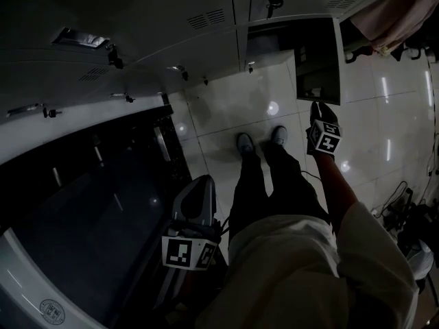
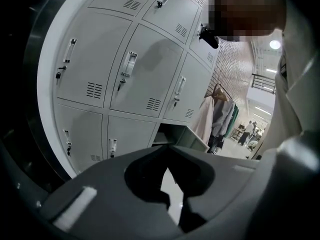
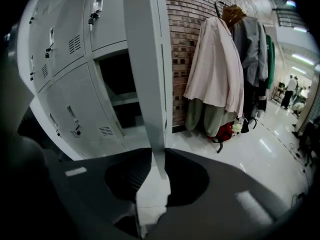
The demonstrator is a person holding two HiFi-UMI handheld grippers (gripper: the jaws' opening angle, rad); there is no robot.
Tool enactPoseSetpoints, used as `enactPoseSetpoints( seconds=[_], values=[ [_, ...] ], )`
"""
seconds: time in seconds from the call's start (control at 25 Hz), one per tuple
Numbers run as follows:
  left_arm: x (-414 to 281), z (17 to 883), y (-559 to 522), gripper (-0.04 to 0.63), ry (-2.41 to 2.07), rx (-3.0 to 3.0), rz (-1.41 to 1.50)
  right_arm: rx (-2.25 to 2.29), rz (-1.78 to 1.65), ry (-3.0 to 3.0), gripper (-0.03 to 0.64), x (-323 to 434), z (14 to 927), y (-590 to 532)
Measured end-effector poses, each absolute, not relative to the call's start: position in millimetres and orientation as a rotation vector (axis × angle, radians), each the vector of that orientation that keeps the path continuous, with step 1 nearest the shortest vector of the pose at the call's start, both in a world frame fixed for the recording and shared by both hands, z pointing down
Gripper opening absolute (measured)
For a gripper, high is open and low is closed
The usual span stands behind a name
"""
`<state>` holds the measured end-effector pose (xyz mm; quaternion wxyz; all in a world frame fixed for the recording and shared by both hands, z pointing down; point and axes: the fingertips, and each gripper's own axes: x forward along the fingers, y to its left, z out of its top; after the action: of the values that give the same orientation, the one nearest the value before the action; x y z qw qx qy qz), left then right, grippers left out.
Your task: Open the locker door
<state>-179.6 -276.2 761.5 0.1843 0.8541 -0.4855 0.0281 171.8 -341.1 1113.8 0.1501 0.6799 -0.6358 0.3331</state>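
Note:
The grey locker door (image 1: 317, 53) stands swung out from the open bottom compartment (image 3: 120, 94). In the right gripper view the door's thin free edge (image 3: 142, 59) runs down the frame and ends between my jaws. My right gripper (image 3: 159, 154) is shut on that edge, both jaws tight against its faces. In the head view the right gripper (image 1: 317, 110) reaches forward to the door's near edge at arm's length. My left gripper (image 2: 167, 148) is shut with nothing in it. The left gripper (image 1: 200, 184) hangs low beside the person's left leg, away from the lockers.
Closed grey lockers (image 2: 135, 69) with small key handles fill the wall. Coats (image 3: 215, 69) hang against a brick wall right of the open locker. The person's shoes (image 1: 260, 141) stand on glossy white tiles. A dark glass-fronted unit (image 1: 82, 204) is at the left, cables (image 1: 394, 204) at the right.

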Motion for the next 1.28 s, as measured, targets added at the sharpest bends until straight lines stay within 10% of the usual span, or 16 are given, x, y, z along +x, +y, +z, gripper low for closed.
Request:
enactPoseSetpoints(
  seconds=[0.48, 1.28],
  values=[
    [-148, 747, -275, 0.071, -1.307, 2.465, 0.106, 2.097, 0.956, -1.836, 0.002, 222, 1070, -341],
    [-103, 490, -304, 0.071, -1.219, 2.916, -0.069, 2.245, 0.35, -2.602, 0.002, 152, 535, -294]
  ],
)
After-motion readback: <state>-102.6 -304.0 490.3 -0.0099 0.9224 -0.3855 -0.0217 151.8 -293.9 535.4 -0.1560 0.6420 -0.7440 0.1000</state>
